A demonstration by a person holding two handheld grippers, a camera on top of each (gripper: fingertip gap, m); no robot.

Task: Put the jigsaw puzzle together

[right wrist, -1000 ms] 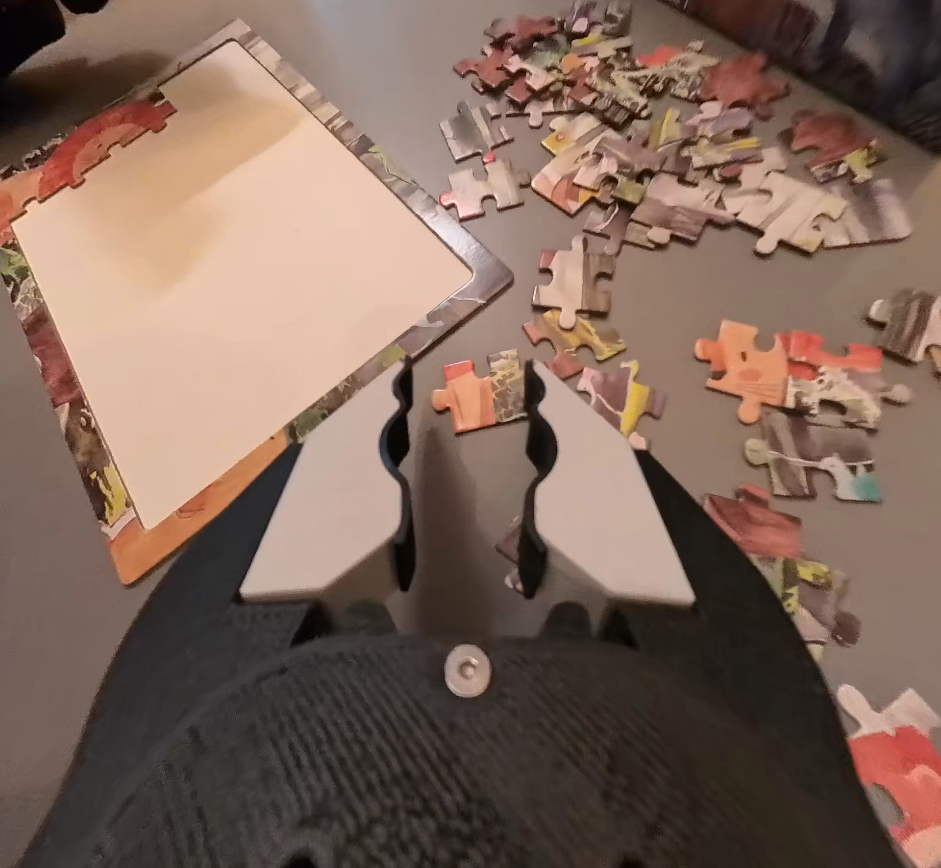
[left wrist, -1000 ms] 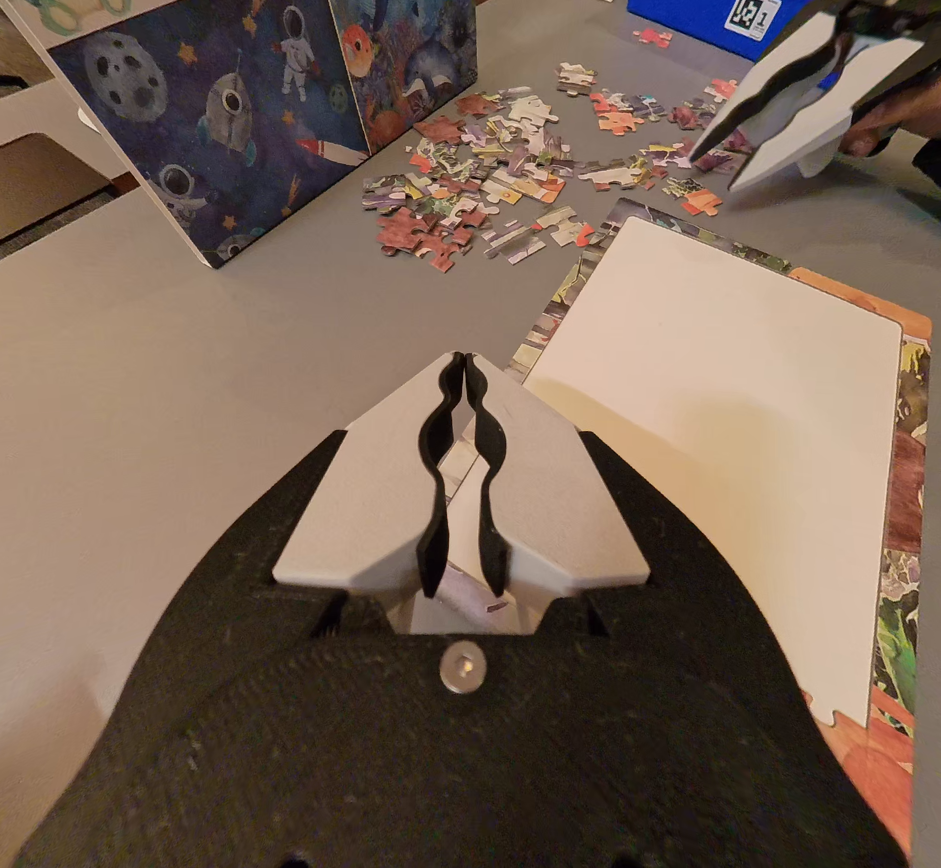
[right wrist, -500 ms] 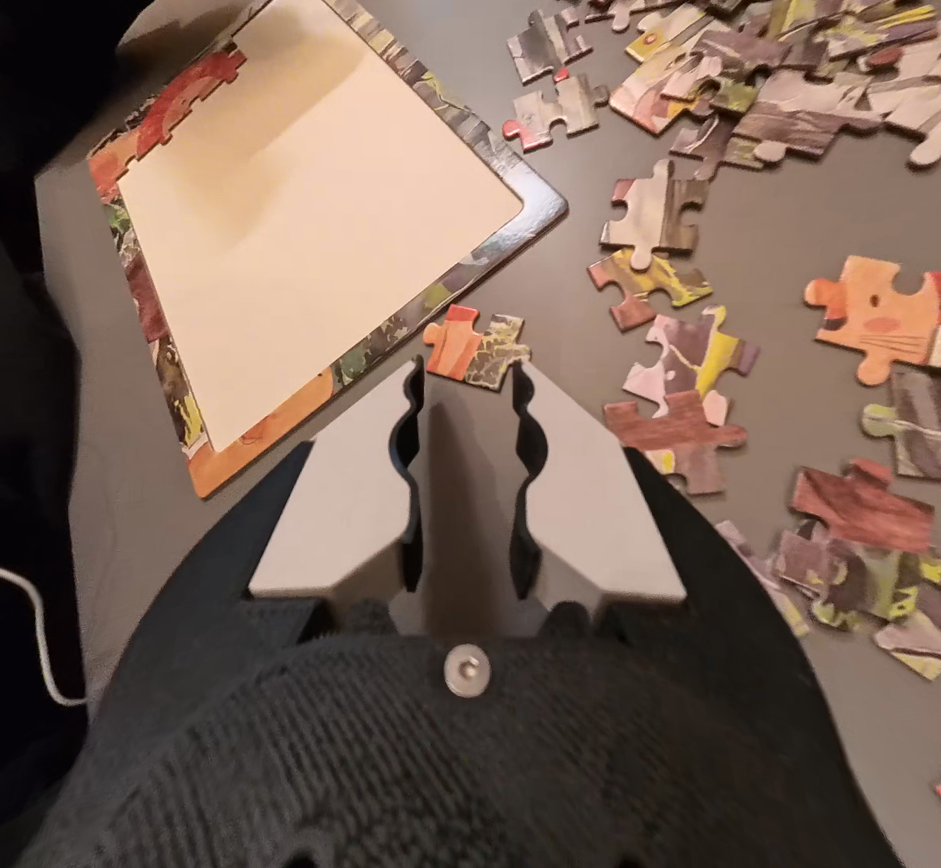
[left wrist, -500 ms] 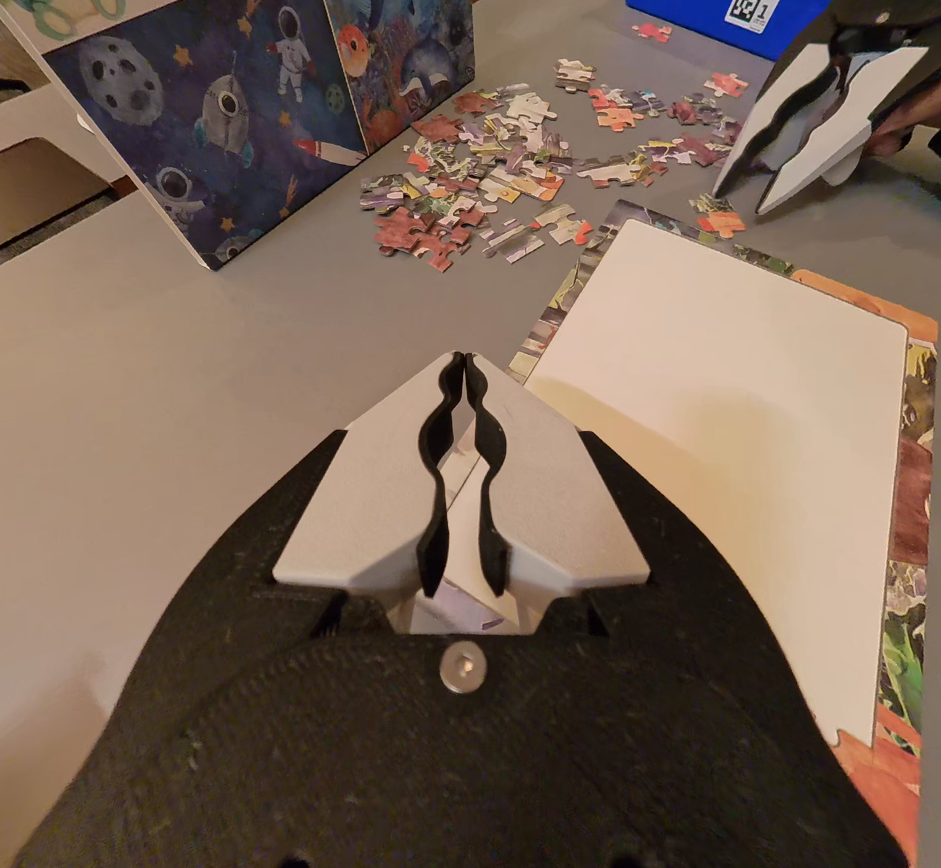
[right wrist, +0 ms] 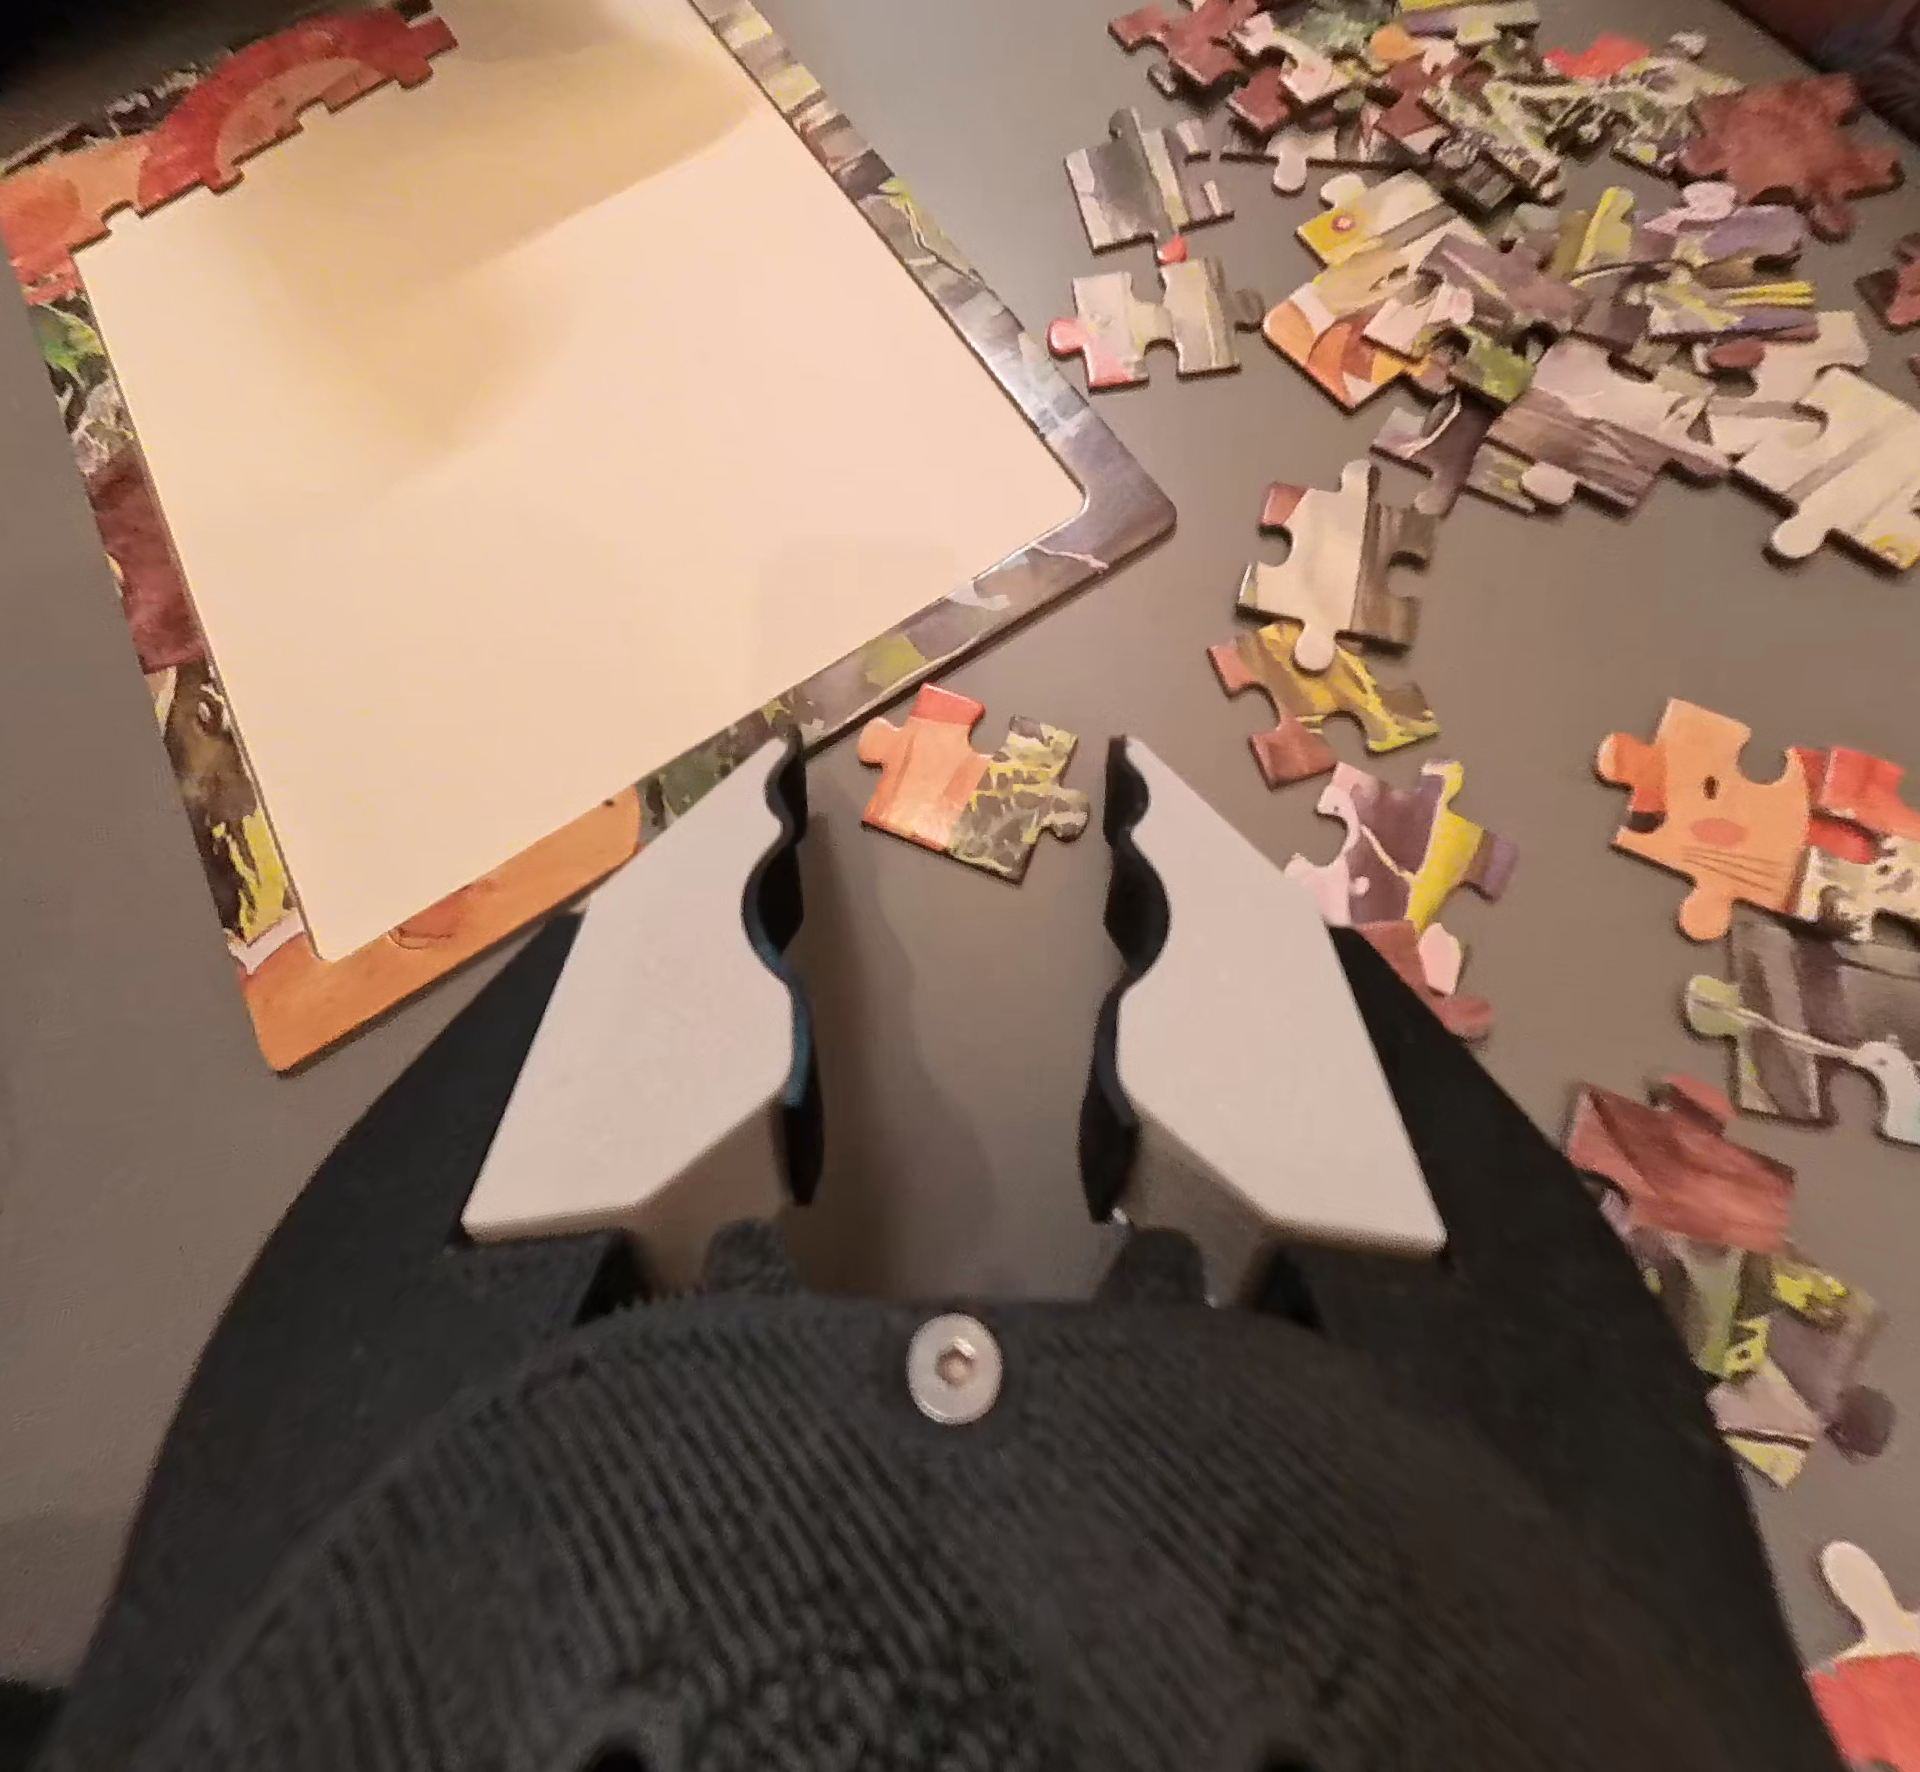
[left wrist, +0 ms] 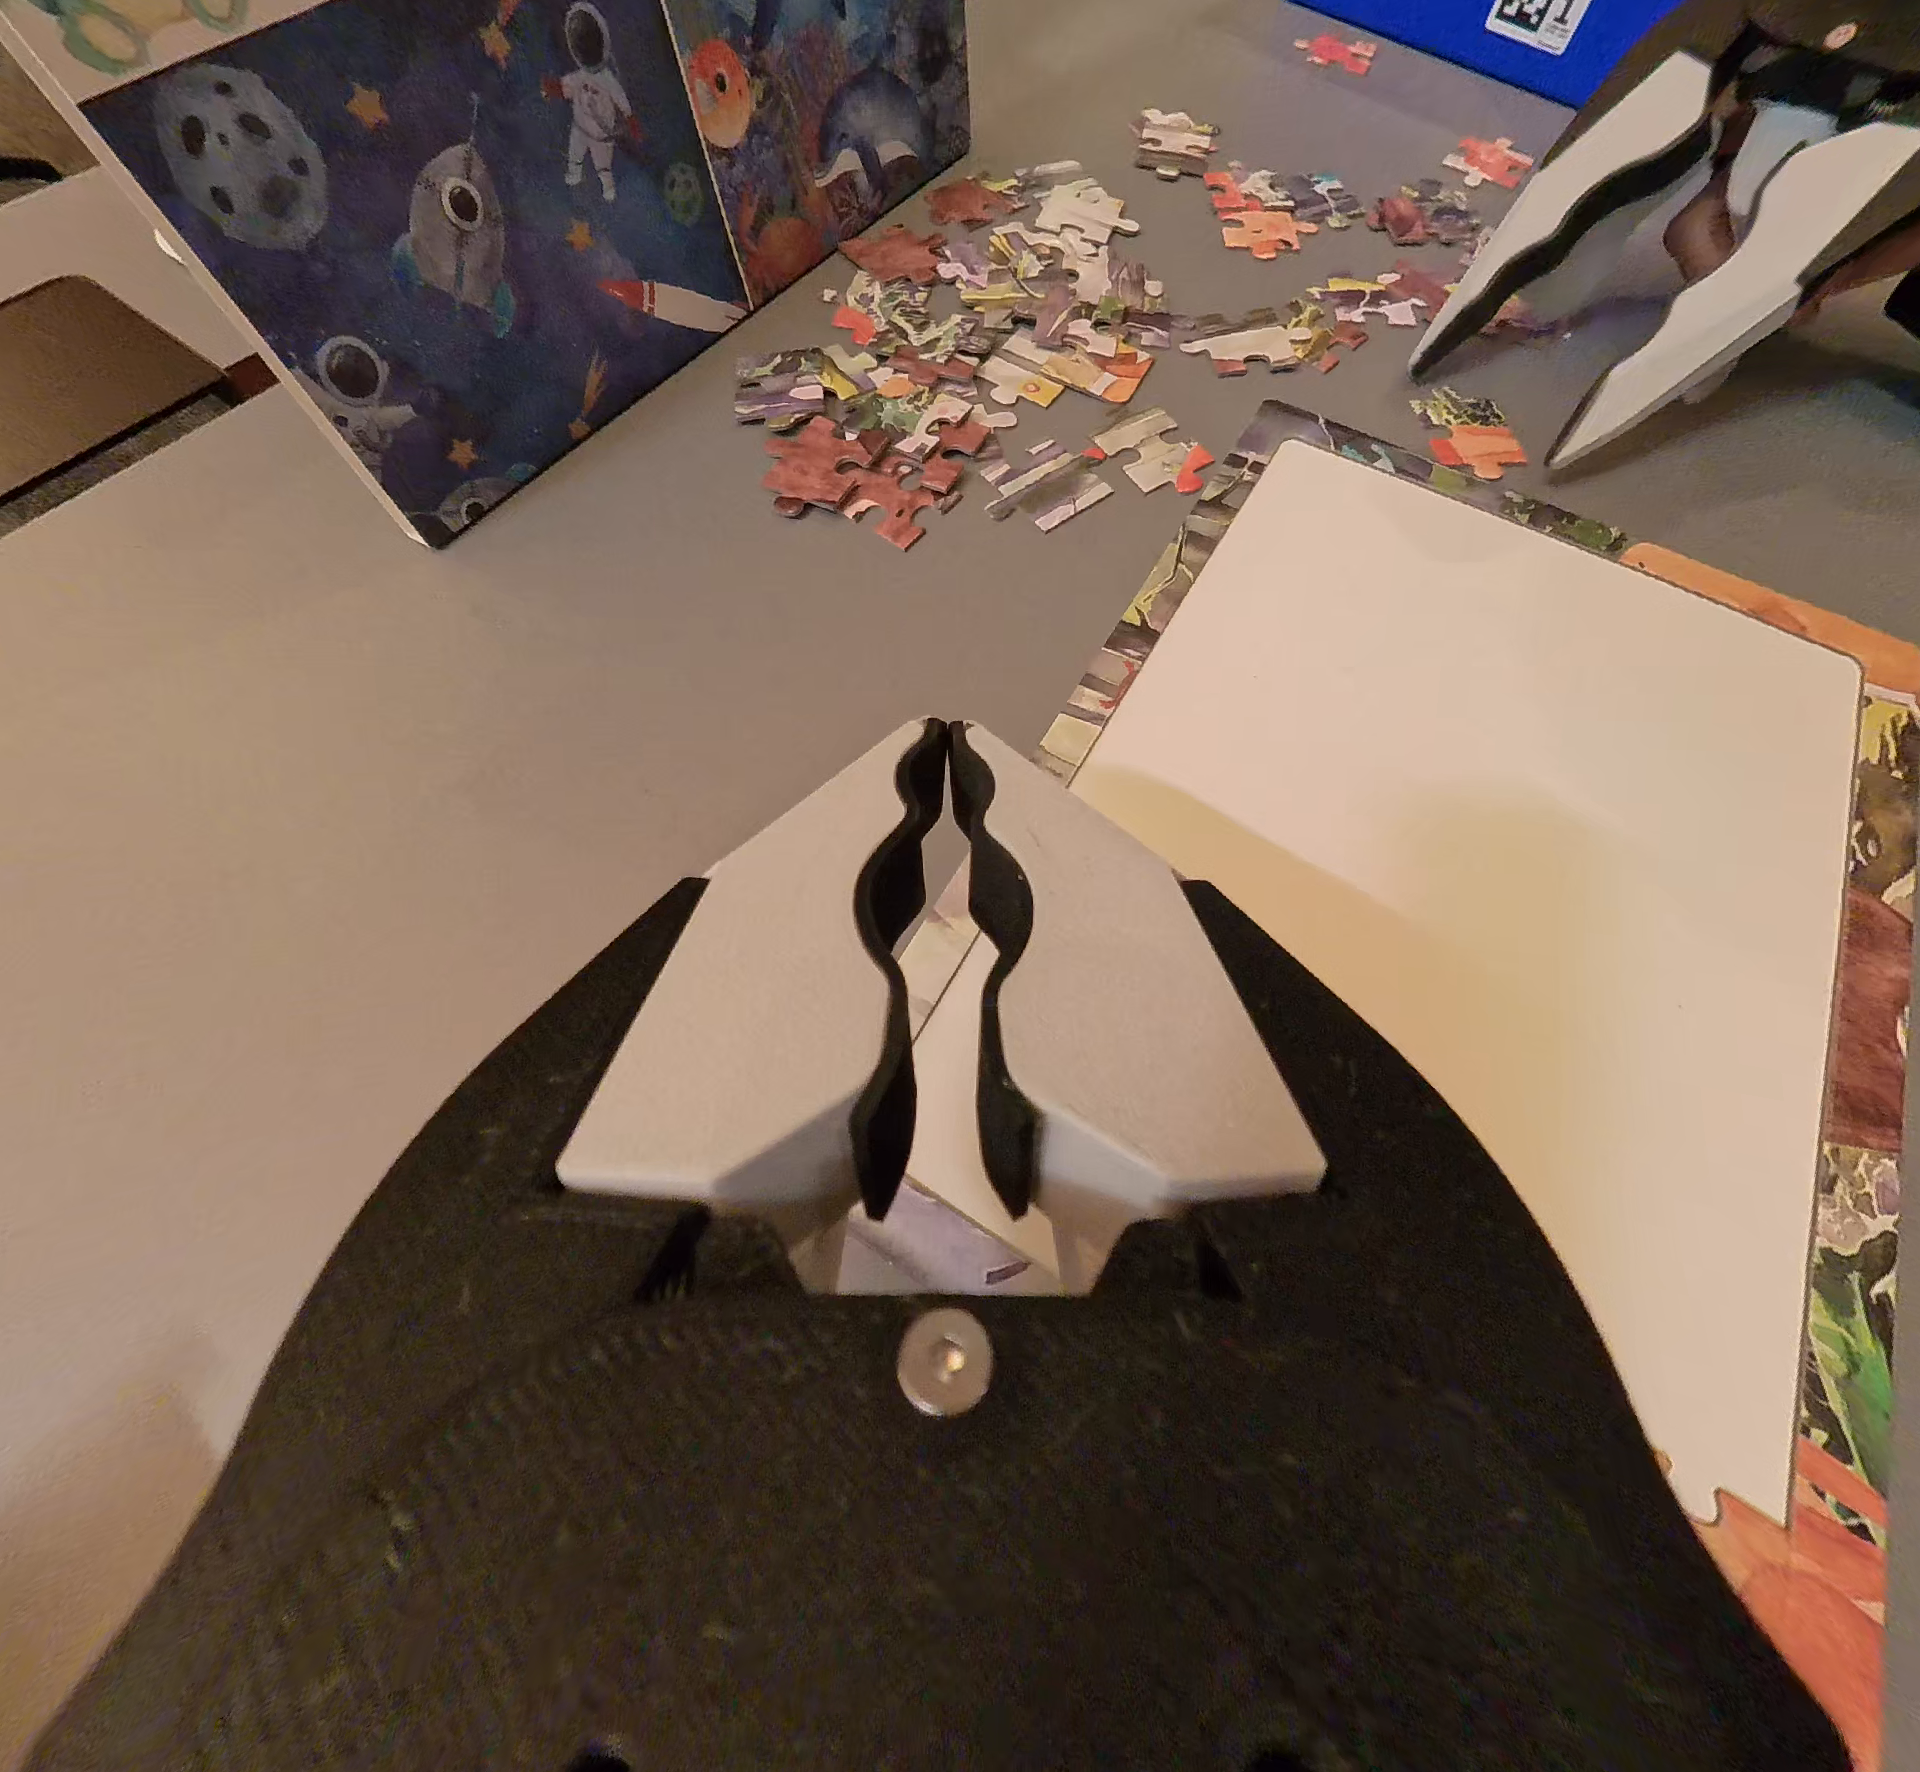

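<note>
Left gripper [left wrist: 949, 725], fingertips pressed together and empty, sits at the puzzle tray's [left wrist: 1164, 579] near corner. Right gripper [right wrist: 951, 756], jaws spread wide, frames an orange-and-green puzzle piece [right wrist: 971, 797] lying beside the tray's edge. Loose puzzle pieces [right wrist: 1538, 288] lie heaped beyond, before a picture box [left wrist: 416, 195].

The left gripper [left wrist: 951, 730] has its grey fingers [left wrist: 790, 984] drawn together, tips touching — only a wavy slit shows between the black pads lower down. It points forward and slightly down, low over the surface, with nothing visible between the tips.

The right gripper [right wrist: 951, 756] has its fingers [right wrist: 665, 953] spread well apart, tips angled downward and close to the surface. In the left wrist view the same right gripper [left wrist: 1486, 408] slants down from the upper right, jaws parted — a hand [left wrist: 1704, 231] shows behind its fingers, partly hidden.
</note>
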